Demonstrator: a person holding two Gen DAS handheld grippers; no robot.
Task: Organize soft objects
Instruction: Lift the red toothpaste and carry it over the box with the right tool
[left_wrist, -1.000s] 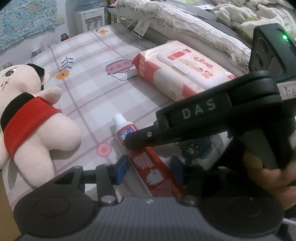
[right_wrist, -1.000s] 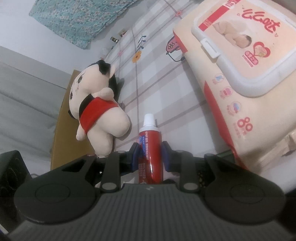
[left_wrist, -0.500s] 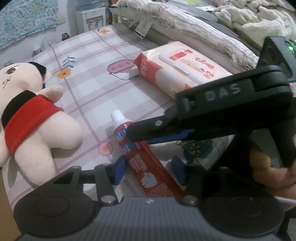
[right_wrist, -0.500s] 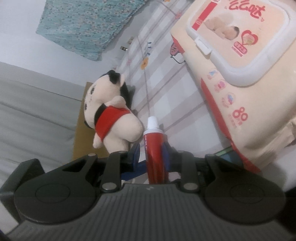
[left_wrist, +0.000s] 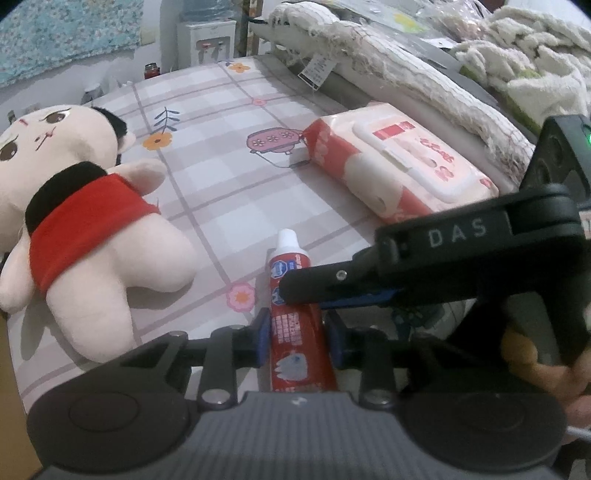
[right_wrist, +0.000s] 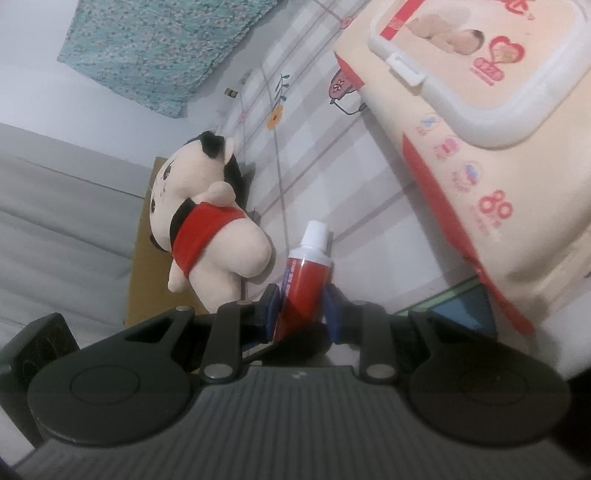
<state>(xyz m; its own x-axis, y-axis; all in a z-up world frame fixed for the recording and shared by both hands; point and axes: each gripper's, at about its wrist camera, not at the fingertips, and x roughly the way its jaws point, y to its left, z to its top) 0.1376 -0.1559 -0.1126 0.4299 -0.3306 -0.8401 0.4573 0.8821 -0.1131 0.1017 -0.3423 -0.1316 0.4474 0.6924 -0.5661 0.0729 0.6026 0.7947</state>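
Observation:
A red toothpaste tube (left_wrist: 295, 325) with a white cap lies between the blue pads of my left gripper (left_wrist: 297, 334), which has closed in on its lower half. My right gripper (right_wrist: 301, 308) is shut on the same tube (right_wrist: 306, 273); its black finger (left_wrist: 332, 286) crosses the tube from the right in the left wrist view. A plush doll (left_wrist: 74, 229) in a red top lies to the left, also seen in the right wrist view (right_wrist: 210, 229). A pink wet-wipes pack (left_wrist: 399, 166) lies to the right and fills the right wrist view's upper right (right_wrist: 480, 122).
Everything lies on a checked bedsheet (left_wrist: 221, 122) with flower prints. Folded blankets and towels (left_wrist: 406, 66) are piled along the far right edge. A brown cardboard box (right_wrist: 142, 251) stands beyond the doll, at the sheet's left edge.
My left gripper has moved onto the tube and its jaws have narrowed around it. My right gripper stays shut on the tube, which now sits straighter and nearer the doll.

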